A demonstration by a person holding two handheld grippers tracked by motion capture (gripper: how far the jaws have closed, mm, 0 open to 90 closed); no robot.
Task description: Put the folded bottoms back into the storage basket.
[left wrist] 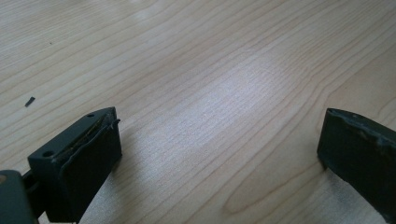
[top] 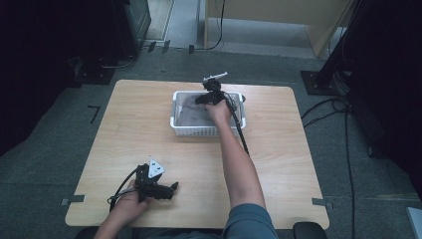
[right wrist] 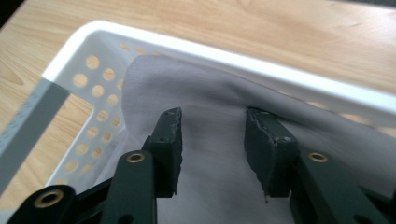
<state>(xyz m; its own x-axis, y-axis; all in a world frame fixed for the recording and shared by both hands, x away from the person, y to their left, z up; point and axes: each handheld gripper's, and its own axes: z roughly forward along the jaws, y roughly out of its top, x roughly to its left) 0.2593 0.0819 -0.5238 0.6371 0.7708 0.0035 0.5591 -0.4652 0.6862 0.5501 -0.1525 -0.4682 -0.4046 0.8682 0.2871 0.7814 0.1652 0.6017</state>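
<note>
Nearest the person, well short of the white basket (top: 199, 130), the left claw (top: 171, 189) lay low over the bare desk (top: 278, 149), its jaws spread wide with only wood grain between them. Farther off, the right claw (right wrist: 212, 140) hung inside the basket, jaws parted, gripping nothing, just above the grey cloth (right wrist: 210, 98) lining it. No writing was legible anywhere; the cloth's lower folds were cut off.

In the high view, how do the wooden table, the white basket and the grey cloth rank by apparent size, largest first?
1. wooden table, by far the largest.
2. white basket, standing on the table.
3. grey cloth, lying inside the basket; the right gripper and the hand cover part of it, so its full extent is unsure.
</note>
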